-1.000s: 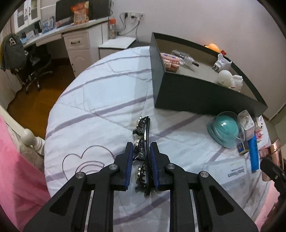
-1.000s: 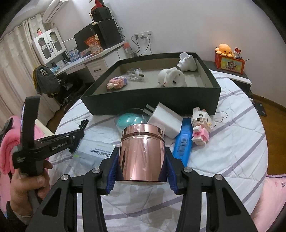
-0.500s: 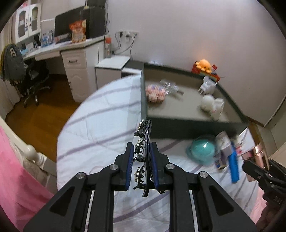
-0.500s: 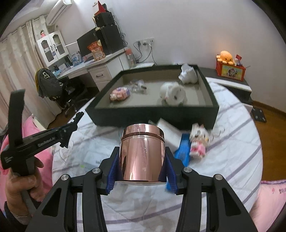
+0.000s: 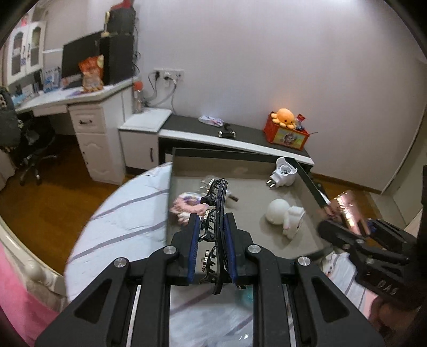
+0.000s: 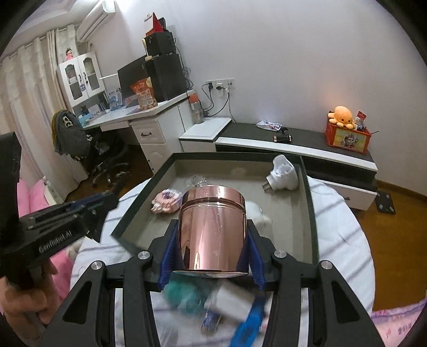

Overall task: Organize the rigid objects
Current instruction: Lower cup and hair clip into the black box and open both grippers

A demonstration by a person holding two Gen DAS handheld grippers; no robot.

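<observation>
This is a home bedroom that doubles as a study. A round bed or table covered in a white striped sheet sits beside pink bedding. Along the wall runs a white corner desk with drawers, carrying a dark monitor, black speakers and a snack bag. A jacket hangs over an office chair. A white glass-door cabinet stands by pale curtains, with an air conditioner mounted above. A low black-topped bench holds an orange plush octopus on a red box. The floor is wooden.
</observation>
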